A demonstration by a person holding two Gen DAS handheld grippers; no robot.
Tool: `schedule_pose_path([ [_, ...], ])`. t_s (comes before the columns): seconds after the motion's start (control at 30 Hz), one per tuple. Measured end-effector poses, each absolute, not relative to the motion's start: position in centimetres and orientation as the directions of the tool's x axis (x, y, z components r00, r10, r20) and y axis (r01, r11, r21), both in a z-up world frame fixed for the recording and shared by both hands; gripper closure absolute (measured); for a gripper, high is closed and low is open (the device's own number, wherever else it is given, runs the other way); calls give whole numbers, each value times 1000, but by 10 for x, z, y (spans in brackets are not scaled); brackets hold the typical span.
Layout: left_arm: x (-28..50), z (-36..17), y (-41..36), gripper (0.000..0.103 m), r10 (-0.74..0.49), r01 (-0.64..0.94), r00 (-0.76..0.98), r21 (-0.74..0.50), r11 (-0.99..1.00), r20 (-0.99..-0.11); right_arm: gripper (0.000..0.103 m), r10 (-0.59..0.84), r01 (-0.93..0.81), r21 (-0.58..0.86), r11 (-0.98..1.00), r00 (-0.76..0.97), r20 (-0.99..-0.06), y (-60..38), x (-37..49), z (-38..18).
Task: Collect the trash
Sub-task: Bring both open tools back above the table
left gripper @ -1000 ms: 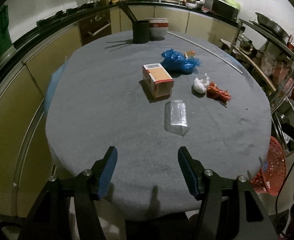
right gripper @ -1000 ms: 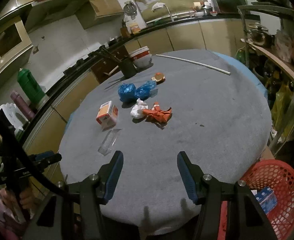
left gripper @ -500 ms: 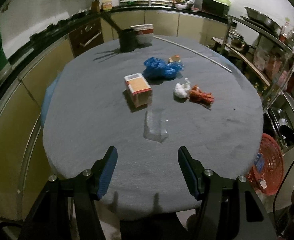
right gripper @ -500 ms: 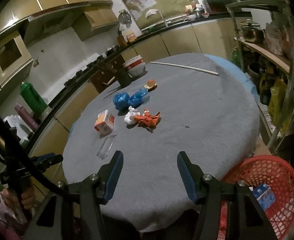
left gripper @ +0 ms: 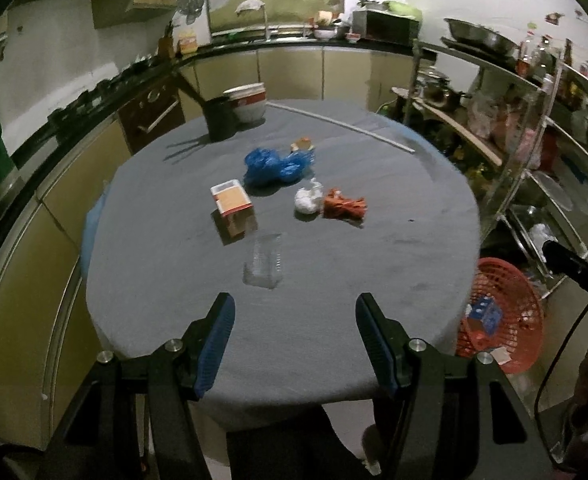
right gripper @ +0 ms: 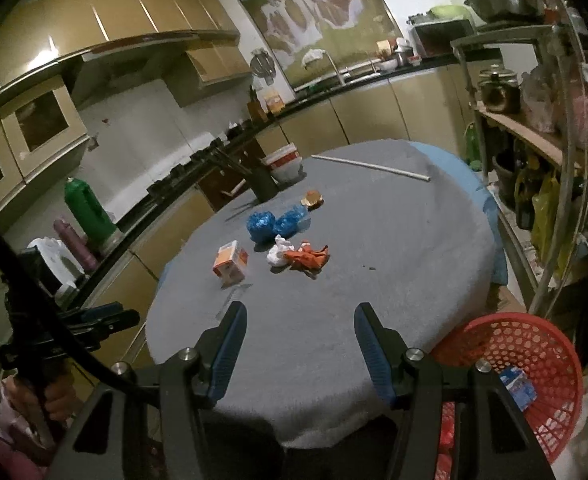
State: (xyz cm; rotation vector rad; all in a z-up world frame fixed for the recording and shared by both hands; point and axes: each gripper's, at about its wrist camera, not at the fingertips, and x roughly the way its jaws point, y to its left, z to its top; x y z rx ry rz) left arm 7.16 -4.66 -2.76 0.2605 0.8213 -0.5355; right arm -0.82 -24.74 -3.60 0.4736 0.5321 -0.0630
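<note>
Both sets of fingers are parted about halfway and holding nothing. Your left gripper (left gripper: 295,340) shows its blue pads (left gripper: 217,342) spread over the near edge of the counter (left gripper: 166,248), bare grey cloth between them. Same deal with your right gripper (right gripper: 299,350): gap open, nothing pinched, just counter underneath.

Going outward from the left fingers, the closest bit of trash is the clear plastic tray (left gripper: 264,266), lying flat just above the gap, so I'd guess it's the easiest first grab. Just past it, slightly left, sits the orange carton (left gripper: 233,208). Up and right of that are the white wad (left gripper: 307,201) and the orange wrapper (left gripper: 343,208), touching each other. The blue bag (left gripper: 278,164) is bunched at mid-frame, with a small orange scrap (left gripper: 301,145) at its far edge.

It's all clustered mid-counter, well away from the edge, so you'll have to reach in for every piece.

The red basket (right gripper: 533,372) sits on the floor at lower right in the right view, tucked against the counter's rim and right beside that hand. It already has a blue packet (right gripper: 517,386) in it, so it looks like the drop spot. Probably why it's parked there: short swing from counter to bin.
</note>
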Motion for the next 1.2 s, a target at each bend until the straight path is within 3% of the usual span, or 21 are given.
schedule_pose_path([
  [0.5, 36, 0, -55, 33, -404, 604, 607, 66, 795, -685, 43, 72, 130, 413, 901, 896, -438, -229, -42, -13],
  [1.2, 158, -59, -37, 33, -300, 465, 530, -23, 885, -793, 43, 168, 110, 417, 902, 801, -575, -243, 94, -46],
])
